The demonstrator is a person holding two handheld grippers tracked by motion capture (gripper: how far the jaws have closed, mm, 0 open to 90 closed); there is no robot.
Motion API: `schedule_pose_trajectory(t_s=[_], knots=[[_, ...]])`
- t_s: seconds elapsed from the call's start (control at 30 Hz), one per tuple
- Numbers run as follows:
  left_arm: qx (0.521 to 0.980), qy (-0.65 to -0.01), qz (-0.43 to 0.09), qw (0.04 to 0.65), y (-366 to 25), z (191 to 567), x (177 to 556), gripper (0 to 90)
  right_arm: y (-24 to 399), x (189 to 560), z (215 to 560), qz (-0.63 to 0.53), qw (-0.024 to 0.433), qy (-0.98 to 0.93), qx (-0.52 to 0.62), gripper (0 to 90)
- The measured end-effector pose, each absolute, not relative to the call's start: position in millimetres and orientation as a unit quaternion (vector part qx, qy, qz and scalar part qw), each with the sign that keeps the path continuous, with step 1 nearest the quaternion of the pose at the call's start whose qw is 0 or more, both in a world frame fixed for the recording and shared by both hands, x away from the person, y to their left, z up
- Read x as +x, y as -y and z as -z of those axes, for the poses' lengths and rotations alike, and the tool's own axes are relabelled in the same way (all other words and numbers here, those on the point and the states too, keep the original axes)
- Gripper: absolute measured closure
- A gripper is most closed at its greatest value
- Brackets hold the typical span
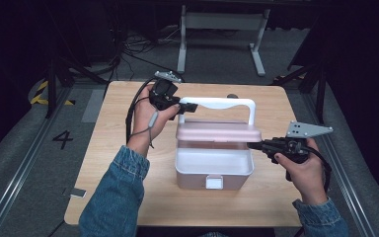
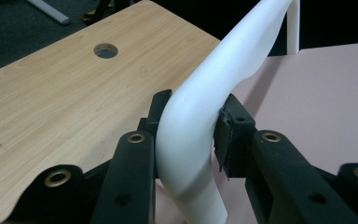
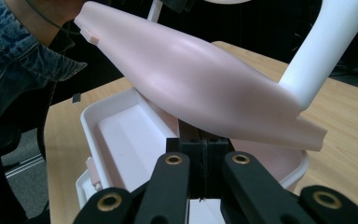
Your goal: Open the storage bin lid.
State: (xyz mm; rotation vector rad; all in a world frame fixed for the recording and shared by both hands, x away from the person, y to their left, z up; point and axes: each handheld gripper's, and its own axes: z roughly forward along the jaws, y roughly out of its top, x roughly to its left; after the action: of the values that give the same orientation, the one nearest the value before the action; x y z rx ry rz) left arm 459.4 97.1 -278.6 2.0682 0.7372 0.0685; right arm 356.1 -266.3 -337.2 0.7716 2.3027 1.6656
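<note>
Left tongs [image 2: 191, 133] clamp handle [image 2: 200, 112]; right tongs [image 3: 204, 148] closed under lid [image 3: 200, 88].

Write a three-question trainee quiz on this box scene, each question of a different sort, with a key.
1. True or false: the left gripper is clamped on the white handle.
2. The pink lid is: A) latched shut, B) lifted partway with the box open under it, C) lying on the table apart from the box.
3. Fill in: the right gripper has its jaws ____, tips at the box's right side just under the lid.

Key: 1 true; 2 B; 3 shut.
</note>
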Motion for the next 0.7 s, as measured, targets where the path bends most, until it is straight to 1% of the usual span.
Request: schedule_pose_trajectory(t_s=[0.03,0.07,0.13,0.17,0.2,0.23,0.27,0.37,0.43,0.7], knots=[[0.836,-0.302,-0.035,0.457,-96.1,279.0,459.1,66.1,266.1,356.3,337.1,-0.564,0.100,-0.777,0.260,90.0],[0.834,-0.304,-0.047,0.459,-95.8,278.9,458.3,60.3,266.0,356.4,336.9,-0.565,0.102,-0.777,0.260,90.0],[0.834,-0.307,-0.055,0.455,-96.0,278.4,457.2,58.8,265.8,356.5,336.9,-0.564,0.102,-0.777,0.260,90.0],[0.834,-0.308,-0.059,0.455,-96.0,278.4,456.8,56.0,265.9,356.7,337.1,-0.564,0.103,-0.777,0.261,90.0],[0.833,-0.308,-0.064,0.456,-96.3,278.8,455.9,49.8,265.6,356.5,336.8,-0.562,0.108,-0.778,0.261,90.0],[0.831,-0.309,-0.070,0.457,-97.0,278.8,455.3,47.0,265.3,356.5,336.6,-0.561,0.110,-0.778,0.260,90.0],[0.828,-0.313,-0.075,0.459,-98.5,278.8,453.8,47.0,265.3,356.5,336.6,-0.561,0.110,-0.778,0.260,90.0],[0.823,-0.318,-0.093,0.460,-108.6,277.0,448.2,39.3,264.6,357.1,336.0,-0.560,0.112,-0.779,0.260,90.0],[0.823,-0.317,-0.106,0.460,-115.6,275.0,443.0,37.2,264.2,357.3,335.7,-0.560,0.112,-0.778,0.262,90.0],[0.818,-0.308,-0.141,0.465,-138.3,271.0,418.7,36.1,263.1,359.3,332.6,-0.562,0.121,-0.773,0.268,90.0]])
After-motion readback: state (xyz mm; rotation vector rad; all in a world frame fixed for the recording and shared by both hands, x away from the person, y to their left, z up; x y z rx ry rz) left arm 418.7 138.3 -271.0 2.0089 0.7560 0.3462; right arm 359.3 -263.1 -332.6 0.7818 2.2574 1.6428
